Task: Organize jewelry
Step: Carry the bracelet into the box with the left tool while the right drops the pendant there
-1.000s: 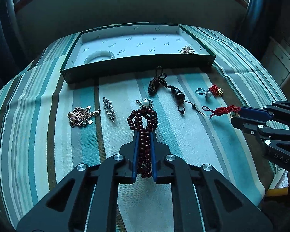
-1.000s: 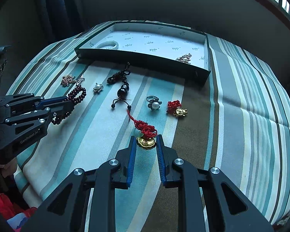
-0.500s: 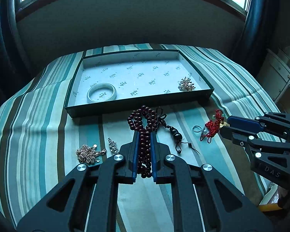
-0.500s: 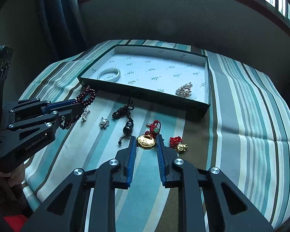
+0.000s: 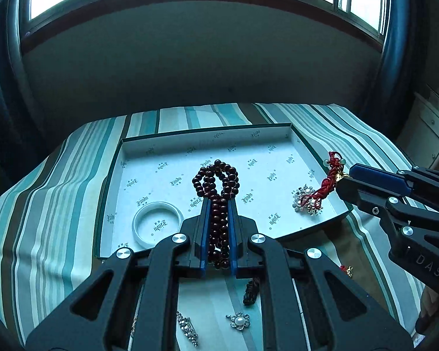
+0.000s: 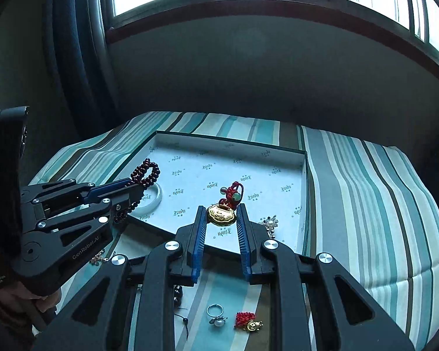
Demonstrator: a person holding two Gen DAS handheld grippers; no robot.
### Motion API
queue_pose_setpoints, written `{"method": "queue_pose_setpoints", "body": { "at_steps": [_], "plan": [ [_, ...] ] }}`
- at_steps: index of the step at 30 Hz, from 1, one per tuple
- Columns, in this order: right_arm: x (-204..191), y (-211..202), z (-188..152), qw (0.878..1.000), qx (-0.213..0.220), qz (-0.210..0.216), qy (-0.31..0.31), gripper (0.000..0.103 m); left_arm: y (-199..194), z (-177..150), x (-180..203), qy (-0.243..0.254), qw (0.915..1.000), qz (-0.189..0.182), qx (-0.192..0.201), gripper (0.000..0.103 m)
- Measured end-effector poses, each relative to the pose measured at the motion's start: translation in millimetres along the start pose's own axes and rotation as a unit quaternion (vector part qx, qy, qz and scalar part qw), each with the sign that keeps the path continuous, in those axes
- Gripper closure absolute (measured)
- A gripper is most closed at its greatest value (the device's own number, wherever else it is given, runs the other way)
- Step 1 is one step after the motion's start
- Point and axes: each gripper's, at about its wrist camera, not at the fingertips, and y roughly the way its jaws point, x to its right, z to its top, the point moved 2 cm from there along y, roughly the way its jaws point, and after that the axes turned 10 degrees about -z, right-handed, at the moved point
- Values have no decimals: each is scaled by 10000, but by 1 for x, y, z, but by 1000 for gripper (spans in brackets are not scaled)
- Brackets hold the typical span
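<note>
My left gripper [image 5: 216,204] is shut on a dark red bead bracelet [image 5: 216,178], held above the white-lined tray [image 5: 117,175]. My right gripper [image 6: 221,213] is shut on a gold lock charm with a red knotted cord [image 6: 221,215], held over the tray's [image 6: 303,158] front right part. The charm's red cord [image 5: 327,181] shows at the right gripper's tip in the left wrist view. The bead bracelet [image 6: 146,172] also shows in the right wrist view. A white bangle [image 5: 157,223] and a pearl brooch [image 5: 305,201] lie in the tray.
On the striped cloth [image 5: 44,204] in front of the tray lie a pearl flower pin [image 5: 239,320], a crystal pin [image 5: 187,329], a dark tassel piece [image 5: 250,292], a pearl ring [image 6: 216,316] and a small red-and-gold charm [image 6: 248,321]. A wall and windows stand behind.
Both grippers have risen and moved forward from over the cloth to over the tray, each carrying its piece. The loose jewelry on the cloth now lies below and behind the fingers.
</note>
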Motion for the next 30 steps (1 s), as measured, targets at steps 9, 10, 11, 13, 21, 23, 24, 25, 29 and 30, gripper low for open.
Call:
{"method": "queue_pose_setpoints", "body": {
  "at_steps": [9,10,11,13,21,23,24,25,29,30],
  "plan": [
    [-10,65,-23,9980,-592,149,-144,81,63,-11,-6,-31,9988,-40,-488,92],
    [-11,70,-26,9976,-655,156,-160,81,68,-14,-7,-22,9985,-41,-545,92],
    [-12,75,-29,9971,-726,173,-170,81,72,-19,-7,-13,9982,-47,-604,92],
    [-14,83,-35,9960,-847,188,-192,81,80,-26,-9,-9,9974,-36,-719,92],
    [-11,89,-37,9954,-898,293,-138,81,85,-29,-14,-82,9977,26,-676,65],
    [-9,90,-37,9954,-900,297,-118,80,84,-29,-15,-94,9979,30,-646,61],
    [-9,90,-37,9954,-901,298,-110,80,84,-29,-16,-104,9979,34,-642,58],
    [-9,90,-37,9954,-905,296,-104,79,85,-28,-17,-123,9978,40,-646,56],
    [-10,90,-36,9955,-902,278,-101,79,86,-27,-19,-159,9978,13,-643,48],
    [-10,89,-37,9955,-897,276,-97,79,85,-27,-19,-167,9978,17,-637,47]
  ]
}}
